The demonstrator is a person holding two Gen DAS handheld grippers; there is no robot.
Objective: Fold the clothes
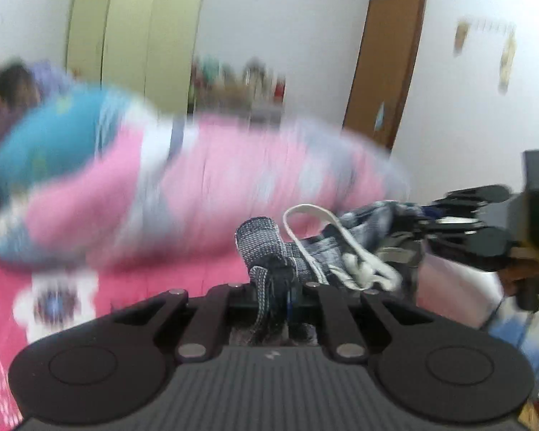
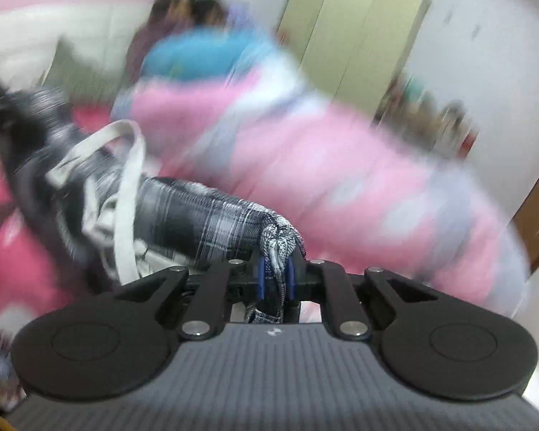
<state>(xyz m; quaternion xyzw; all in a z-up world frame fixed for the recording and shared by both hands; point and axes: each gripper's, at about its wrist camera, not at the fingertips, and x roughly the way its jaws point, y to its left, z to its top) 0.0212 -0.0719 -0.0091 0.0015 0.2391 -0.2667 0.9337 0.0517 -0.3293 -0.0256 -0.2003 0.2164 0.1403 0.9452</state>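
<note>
A dark blue-and-white plaid garment point(image 1: 269, 251) with a white drawstring point(image 1: 327, 237) hangs stretched between both grippers, above the pink bed. My left gripper point(image 1: 275, 294) is shut on one bunched edge of it. My right gripper point(image 2: 276, 276) is shut on another bunched edge point(image 2: 280, 240); the plaid cloth point(image 2: 197, 215) runs off to the left with the white drawstring point(image 2: 125, 194) looped over it. In the left wrist view the right gripper point(image 1: 485, 222) shows at the right edge, held by a hand, also clamping the cloth.
A heap of pink bedding point(image 1: 233, 186) with a blue pillow point(image 1: 50, 143) lies on the bed point(image 1: 3, 341), blurred by motion. Behind stand a pale yellow wardrobe point(image 1: 133, 36), a cluttered shelf point(image 1: 240, 79) and a brown door point(image 1: 388, 64).
</note>
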